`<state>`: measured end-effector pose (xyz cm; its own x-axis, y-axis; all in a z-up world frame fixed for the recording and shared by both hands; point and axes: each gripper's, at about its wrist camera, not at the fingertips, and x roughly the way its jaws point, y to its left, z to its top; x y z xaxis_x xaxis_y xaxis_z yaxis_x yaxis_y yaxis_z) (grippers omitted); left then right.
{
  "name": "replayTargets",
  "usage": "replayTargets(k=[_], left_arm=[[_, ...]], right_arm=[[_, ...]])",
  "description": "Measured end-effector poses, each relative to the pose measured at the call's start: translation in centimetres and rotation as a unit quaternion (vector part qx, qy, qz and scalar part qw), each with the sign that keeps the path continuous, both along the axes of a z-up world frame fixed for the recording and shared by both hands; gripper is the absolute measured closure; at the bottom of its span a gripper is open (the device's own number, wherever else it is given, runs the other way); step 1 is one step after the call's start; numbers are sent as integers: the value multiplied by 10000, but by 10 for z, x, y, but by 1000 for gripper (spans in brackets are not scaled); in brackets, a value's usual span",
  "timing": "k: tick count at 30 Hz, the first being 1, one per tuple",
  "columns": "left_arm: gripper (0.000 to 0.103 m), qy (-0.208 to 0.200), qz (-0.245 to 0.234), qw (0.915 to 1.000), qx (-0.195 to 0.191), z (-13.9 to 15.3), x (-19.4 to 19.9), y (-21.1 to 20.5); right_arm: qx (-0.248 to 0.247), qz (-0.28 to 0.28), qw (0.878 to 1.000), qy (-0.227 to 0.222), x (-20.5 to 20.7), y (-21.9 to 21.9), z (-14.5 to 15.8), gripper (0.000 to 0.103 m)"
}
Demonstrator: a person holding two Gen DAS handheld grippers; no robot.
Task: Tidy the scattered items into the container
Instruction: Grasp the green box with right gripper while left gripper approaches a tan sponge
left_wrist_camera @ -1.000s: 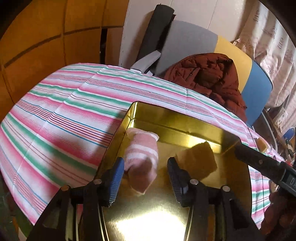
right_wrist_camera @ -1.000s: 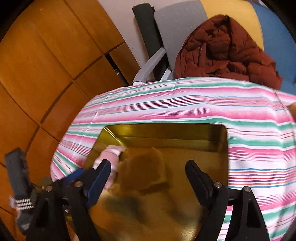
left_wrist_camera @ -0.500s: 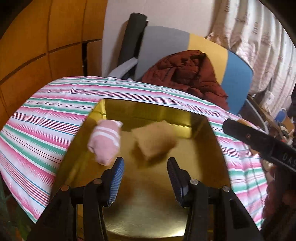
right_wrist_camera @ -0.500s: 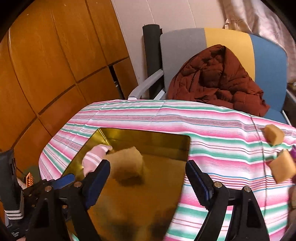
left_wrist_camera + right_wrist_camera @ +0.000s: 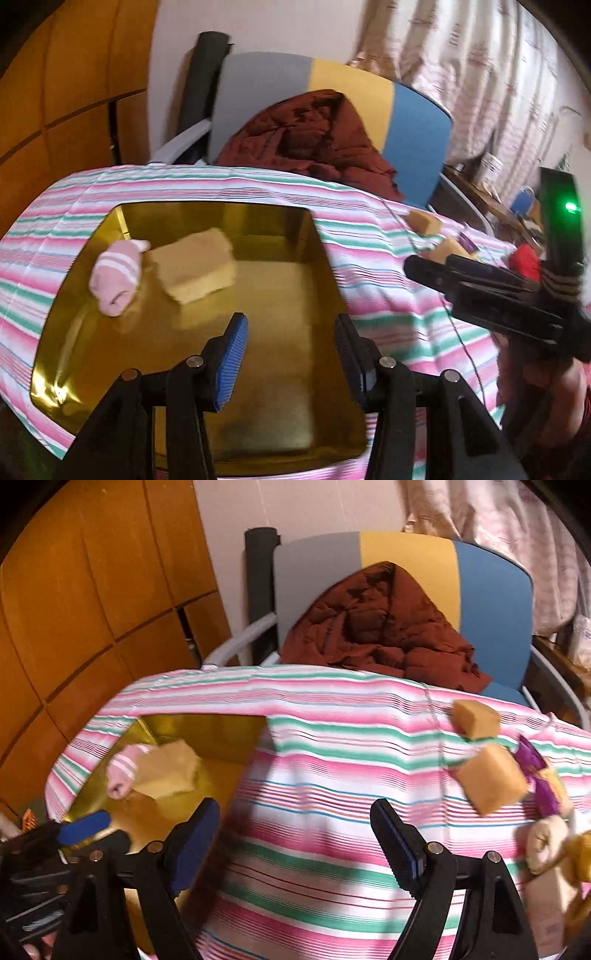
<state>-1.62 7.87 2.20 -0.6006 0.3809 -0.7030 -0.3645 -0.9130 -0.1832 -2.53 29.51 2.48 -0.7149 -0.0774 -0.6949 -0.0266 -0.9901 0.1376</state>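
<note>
Both the left tongs (image 5: 290, 347) and the right tongs (image 5: 295, 834) stand apart and empty. Ahead and left of the left tongs, a pink sock (image 5: 116, 275) touches a tan sponge (image 5: 195, 269) inside the gold container (image 5: 317, 236). Ahead and right of the right tongs, two more sponges (image 5: 491, 779) lie on the striped tabletop (image 5: 314, 775).

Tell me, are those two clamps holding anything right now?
No. The left gripper and the right gripper are both open, with nothing between their jaws.

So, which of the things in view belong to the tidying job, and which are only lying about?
Belong to the job:
- gold container, holding a pink striped sock and a tan sponge
- two sponge blocks, a purple piece and a cream roll on the striped cloth

Lying about:
- brown jacket
- chair
- curtain
</note>
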Motion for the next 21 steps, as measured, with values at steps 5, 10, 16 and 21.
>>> replayTargets(k=[5, 10, 16, 21], left_arm=[[54, 59, -487, 9987, -151, 2, 14, 39], [54, -10, -803, 9966, -159, 1, 24, 74], [54, -154, -995, 9948, -124, -6, 32, 100], [54, -189, -1077, 9939, -128, -10, 36, 108]], right_arm=[[327, -291, 9989, -177, 10, 41, -11, 19], [581, -732, 9955, -159, 15, 93, -10, 19], [729, -1082, 9914, -87, -3, 141, -9, 19], [549, -1350, 9893, -108, -18, 166, -17, 19]])
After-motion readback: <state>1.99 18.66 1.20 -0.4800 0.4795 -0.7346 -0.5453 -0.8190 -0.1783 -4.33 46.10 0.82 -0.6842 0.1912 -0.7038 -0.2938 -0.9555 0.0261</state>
